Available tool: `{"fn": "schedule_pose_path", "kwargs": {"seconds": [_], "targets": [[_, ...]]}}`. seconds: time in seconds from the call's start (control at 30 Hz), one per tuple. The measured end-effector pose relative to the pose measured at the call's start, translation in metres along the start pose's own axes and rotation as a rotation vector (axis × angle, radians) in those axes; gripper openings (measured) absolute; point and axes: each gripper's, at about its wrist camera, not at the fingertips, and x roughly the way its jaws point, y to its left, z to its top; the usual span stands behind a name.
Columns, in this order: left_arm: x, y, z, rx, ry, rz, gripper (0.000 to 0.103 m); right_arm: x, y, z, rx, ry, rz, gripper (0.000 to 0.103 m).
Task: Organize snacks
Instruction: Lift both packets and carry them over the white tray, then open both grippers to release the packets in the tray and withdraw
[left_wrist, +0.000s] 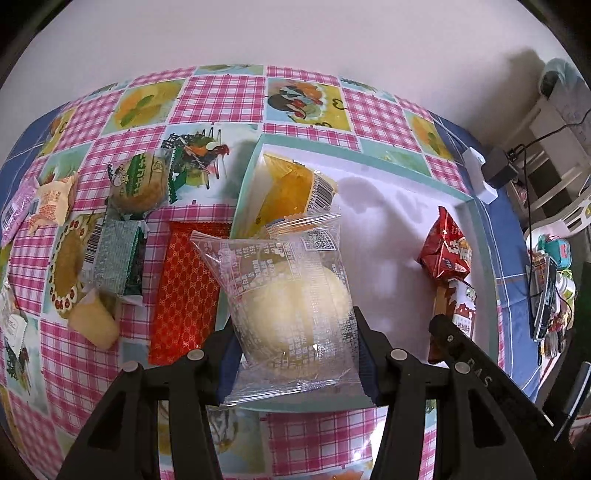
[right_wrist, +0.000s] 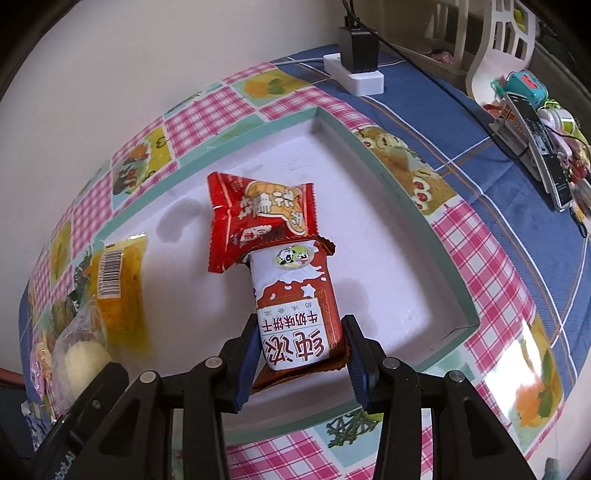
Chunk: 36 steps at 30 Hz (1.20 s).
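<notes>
My left gripper (left_wrist: 295, 343) is shut on a clear-wrapped pale round bun (left_wrist: 291, 306), held over the near left part of the white tray (left_wrist: 388, 236). A yellow cake packet (left_wrist: 291, 188) leans in the tray's far left corner. My right gripper (right_wrist: 301, 354) is shut on a red and white biscuit packet (right_wrist: 295, 306) that rests on the tray floor (right_wrist: 388, 258), its far end tucked under a red snack packet (right_wrist: 258, 218). The bun (right_wrist: 83, 360) and the yellow packet (right_wrist: 118, 288) show at the left of the right wrist view.
Left of the tray on the checked cloth lie a red flat packet (left_wrist: 184, 295), a green packet (left_wrist: 114, 258), a round cake packet (left_wrist: 140, 184) and several small wrapped snacks (left_wrist: 51, 203). A white power strip with a charger (right_wrist: 358, 66) sits beyond the tray. Clutter (right_wrist: 535, 122) lies at the right.
</notes>
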Motion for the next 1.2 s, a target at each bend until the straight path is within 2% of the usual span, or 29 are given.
{"fn": "schedule_pose_path", "kwargs": {"seconds": [0.43,0.53,0.73,0.87,0.97,1.0,1.03,1.07,1.2], "targets": [[0.002,0.001,0.0,-0.002,0.015,-0.013,0.057,-0.001,0.003,0.0,-0.009,0.008,0.013,0.046],[-0.001,0.0,0.001,-0.004,0.01,-0.015,0.071,-0.001,0.004,0.0,-0.016,0.01,0.014,0.046],[-0.013,0.004,0.004,-0.015,-0.014,-0.012,0.071,-0.004,0.008,0.001,-0.033,0.001,0.021,0.046],[-0.02,0.011,0.007,-0.03,-0.023,0.055,0.072,-0.003,0.009,0.001,-0.039,0.002,0.018,0.045],[-0.024,0.022,0.009,-0.053,-0.039,0.132,0.074,-0.003,0.013,0.001,-0.054,0.003,0.018,0.046],[-0.025,0.027,0.01,-0.064,-0.043,0.16,0.077,-0.003,0.015,0.0,-0.064,0.003,0.016,0.048],[-0.025,0.033,0.01,-0.075,-0.044,0.188,0.086,-0.003,0.017,0.0,-0.072,0.003,0.018,0.055],[-0.025,0.036,0.011,-0.083,-0.045,0.207,0.09,-0.002,0.02,0.0,-0.081,0.003,0.022,0.058],[-0.023,0.052,0.012,-0.109,-0.046,0.263,0.091,-0.003,0.03,-0.002,-0.128,-0.007,0.02,0.071]]}}
